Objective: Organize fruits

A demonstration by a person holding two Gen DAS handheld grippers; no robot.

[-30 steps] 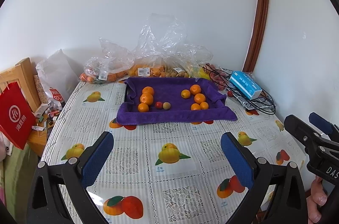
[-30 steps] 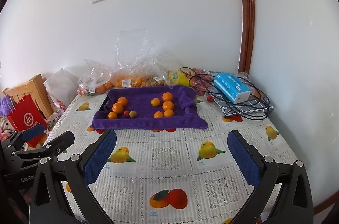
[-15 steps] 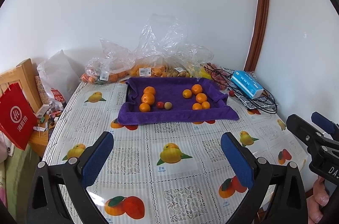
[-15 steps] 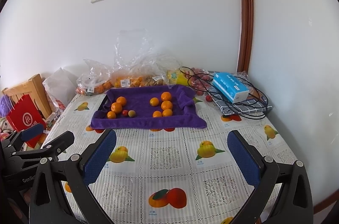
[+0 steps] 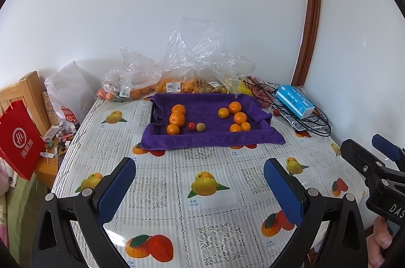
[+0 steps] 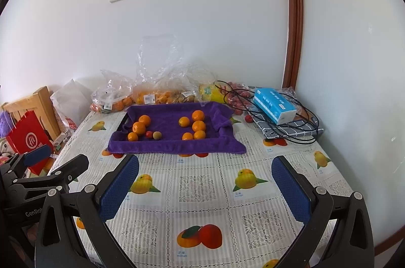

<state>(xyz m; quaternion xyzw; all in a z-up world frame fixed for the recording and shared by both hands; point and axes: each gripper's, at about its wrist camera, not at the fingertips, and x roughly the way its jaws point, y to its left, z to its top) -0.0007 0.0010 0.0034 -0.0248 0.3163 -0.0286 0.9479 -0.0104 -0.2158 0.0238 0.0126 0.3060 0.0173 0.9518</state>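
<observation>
- The fruit lies on a tray draped in a purple towel [image 5: 212, 138], which serves as landmark here; it sits toward the far side of the desk [image 5: 212, 194].
- On the towel's left part lie three oranges [image 5: 177, 119] in a loose row, with a small red fruit [image 5: 191, 126] and a small tan fruit [image 5: 200, 127] just beside the nearest one.
- On the towel's right part lie five more oranges [image 5: 240, 118] in a close cluster, well apart from the left group.
- My judgement: the fruit already falls into two groups, which fits a sort that is nearly done, or a scatter waiting to be sorted; the pictures do not settle which.
- One red fruit [image 5: 276, 112] lies on the desk just right of the towel, outside it.
- The left tongs [image 5: 198, 192] hang over the near desk, well short of the towel, pads wide apart and holding nothing.
- The right tongs [image 6: 205, 188] hang likewise, pads wide apart and empty.
- The desk wears a cloth printed with fruit pictures.
- Behind the towel, clear plastic bags [image 5: 177, 80] of more fruit lean against a white wall.
- Right of the towel lie a blue tissue box [image 5: 295, 104] and black cables [image 5: 314, 126]; left of it, off the desk, hangs a red paper bag [image 5: 20, 141].
</observation>
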